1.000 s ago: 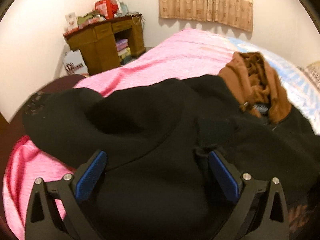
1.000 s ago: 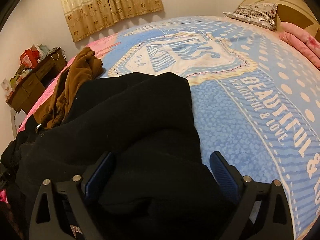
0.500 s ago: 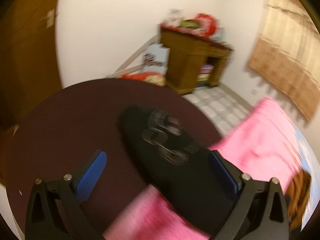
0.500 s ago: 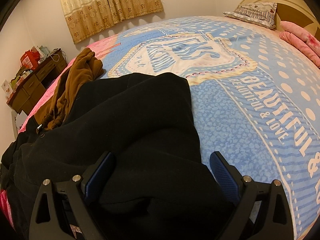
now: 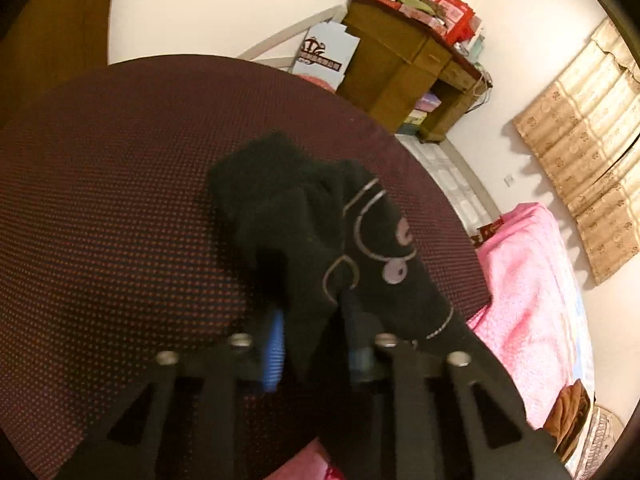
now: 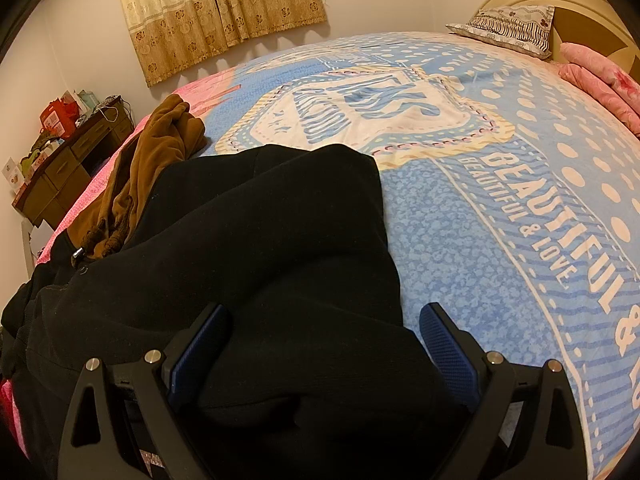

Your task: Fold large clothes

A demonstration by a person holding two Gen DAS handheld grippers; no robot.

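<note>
L gripper (image 5: 312,320) is closing, jaws pinching a fold of the black garment (image 5: 320,216) w/ pale print, cloth running ahead over a maroon mesh surface (image 5: 100,200). R gripper (image 6: 320,328) gapes wide, pads astride black cloth on the blue bedspread (image 6: 500,208), not gripping.

heads up, your left gripper (image 5: 312,320) fingertips are blurred and buried in black garment (image 5: 320,220) | its near end's cut off by the bottom edge
</note>
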